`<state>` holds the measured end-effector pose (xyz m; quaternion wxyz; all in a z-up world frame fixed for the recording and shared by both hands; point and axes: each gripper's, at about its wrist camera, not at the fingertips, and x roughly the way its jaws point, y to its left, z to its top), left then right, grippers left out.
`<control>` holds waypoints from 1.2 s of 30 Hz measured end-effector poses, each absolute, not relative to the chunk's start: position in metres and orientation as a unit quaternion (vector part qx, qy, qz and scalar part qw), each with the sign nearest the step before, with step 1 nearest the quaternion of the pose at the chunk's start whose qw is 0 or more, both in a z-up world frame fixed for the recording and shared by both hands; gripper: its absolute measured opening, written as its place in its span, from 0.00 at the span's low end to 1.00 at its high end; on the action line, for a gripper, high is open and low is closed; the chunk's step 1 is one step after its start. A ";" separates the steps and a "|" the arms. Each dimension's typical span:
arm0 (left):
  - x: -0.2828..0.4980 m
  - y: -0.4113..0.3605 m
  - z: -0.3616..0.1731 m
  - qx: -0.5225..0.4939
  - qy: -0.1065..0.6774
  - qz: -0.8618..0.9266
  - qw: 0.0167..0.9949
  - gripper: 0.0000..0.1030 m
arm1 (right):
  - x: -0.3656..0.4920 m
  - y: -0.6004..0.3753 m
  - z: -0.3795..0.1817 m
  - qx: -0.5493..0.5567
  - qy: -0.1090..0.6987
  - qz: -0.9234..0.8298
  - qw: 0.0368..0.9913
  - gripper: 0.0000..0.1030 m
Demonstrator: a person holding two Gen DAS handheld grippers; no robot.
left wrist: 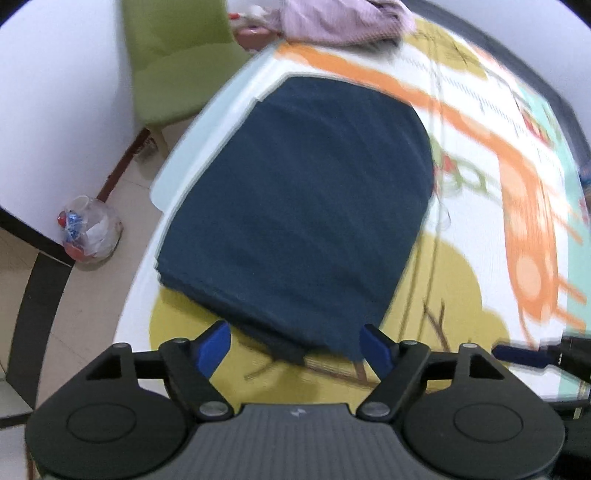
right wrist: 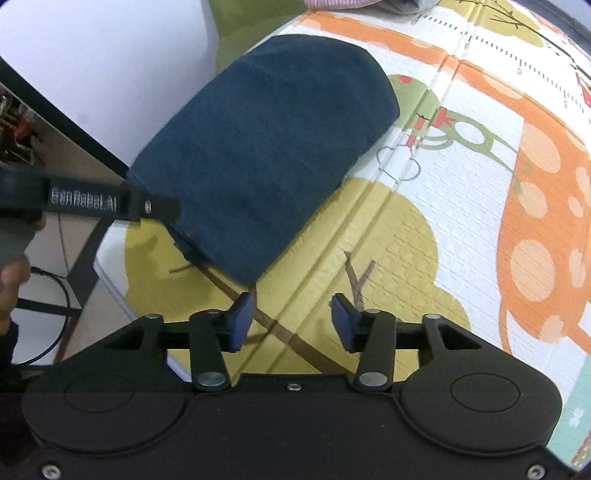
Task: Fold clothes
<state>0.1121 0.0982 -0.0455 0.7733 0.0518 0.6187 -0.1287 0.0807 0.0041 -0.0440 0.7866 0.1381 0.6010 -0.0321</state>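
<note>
A dark blue folded garment (left wrist: 299, 206) lies flat on the patterned mat (left wrist: 480, 258), near its left edge. My left gripper (left wrist: 295, 341) is open just above the garment's near edge, with nothing between its blue fingers (left wrist: 216, 343). In the right wrist view the same garment (right wrist: 258, 147) lies up and to the left of my right gripper (right wrist: 291, 319), which is open over the yellow part of the mat (right wrist: 406, 258) and holds nothing. The left gripper's black arm (right wrist: 92, 201) reaches in from the left to the garment's near corner.
A pile of pink and grey clothes (left wrist: 343, 18) sits at the mat's far end. A green chair (left wrist: 170, 74) stands by the white wall. A plastic bag of rubbish (left wrist: 90, 234) lies on the tiled floor. A hand (right wrist: 11, 280) shows at the left edge.
</note>
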 end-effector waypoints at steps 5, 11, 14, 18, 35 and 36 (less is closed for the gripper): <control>0.092 0.092 -0.053 0.071 0.626 -0.137 0.765 0.77 | 0.078 0.007 -0.048 0.129 0.612 -0.043 0.779 0.53; 0.076 0.085 -0.056 0.095 0.624 -0.141 0.763 0.77 | 0.076 0.006 -0.052 0.131 0.616 -0.055 0.775 0.55; 0.073 0.083 -0.055 0.098 0.622 -0.142 0.764 0.77 | 0.078 0.007 -0.053 0.123 0.616 -0.055 0.776 0.56; 0.069 0.080 -0.054 0.103 0.619 -0.144 0.765 0.77 | 0.079 0.008 -0.052 0.121 0.614 -0.056 0.778 0.56; 0.072 0.066 -0.033 0.130 0.586 -0.150 0.785 0.77 | 0.079 0.000 -0.036 0.117 0.593 -0.082 0.792 0.64; 0.072 0.065 -0.033 0.133 0.585 -0.152 0.785 0.77 | 0.079 0.000 -0.035 0.118 0.592 -0.083 0.793 0.64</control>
